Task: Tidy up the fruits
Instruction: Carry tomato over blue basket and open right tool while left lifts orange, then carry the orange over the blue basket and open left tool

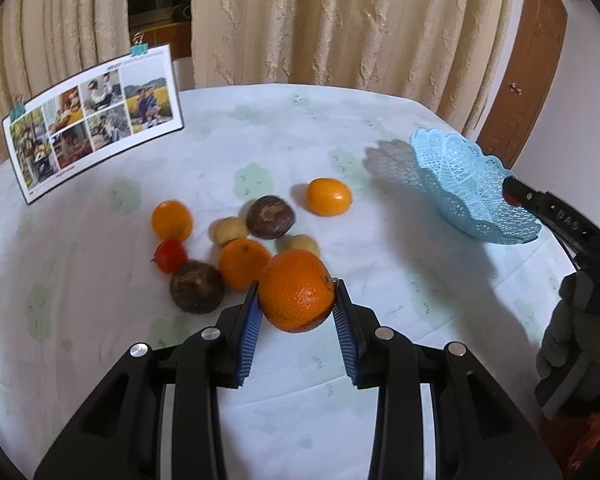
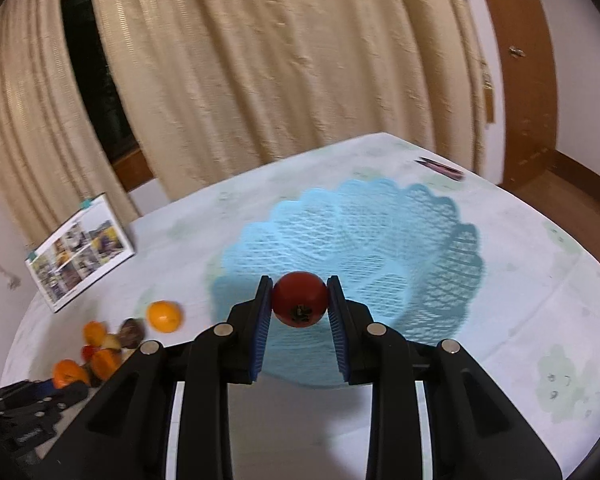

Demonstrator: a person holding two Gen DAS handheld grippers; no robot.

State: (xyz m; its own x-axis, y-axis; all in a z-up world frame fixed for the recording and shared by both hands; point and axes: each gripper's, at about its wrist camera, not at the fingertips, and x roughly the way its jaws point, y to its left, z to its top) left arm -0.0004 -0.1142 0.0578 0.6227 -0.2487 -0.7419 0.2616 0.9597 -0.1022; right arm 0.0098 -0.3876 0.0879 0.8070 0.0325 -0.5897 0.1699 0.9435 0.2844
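Observation:
My left gripper (image 1: 296,294) is shut on a large orange (image 1: 296,290), held just above the table near the fruit pile. The pile holds an orange (image 1: 172,219), another orange (image 1: 243,263), a third orange (image 1: 329,196), a red tomato (image 1: 171,255), two dark brown fruits (image 1: 196,287) (image 1: 270,216) and two small yellowish fruits (image 1: 230,231). My right gripper (image 2: 300,300) is shut on a red tomato (image 2: 300,298), held over the near rim of the light blue lace basket (image 2: 380,240). The basket also shows in the left wrist view (image 1: 460,184).
A photo calendar (image 1: 92,116) stands at the table's far left, also in the right wrist view (image 2: 80,248). A dark pen-like item (image 2: 440,168) lies beyond the basket. Curtains hang behind the table. The tablecloth (image 1: 260,140) is pale with green prints.

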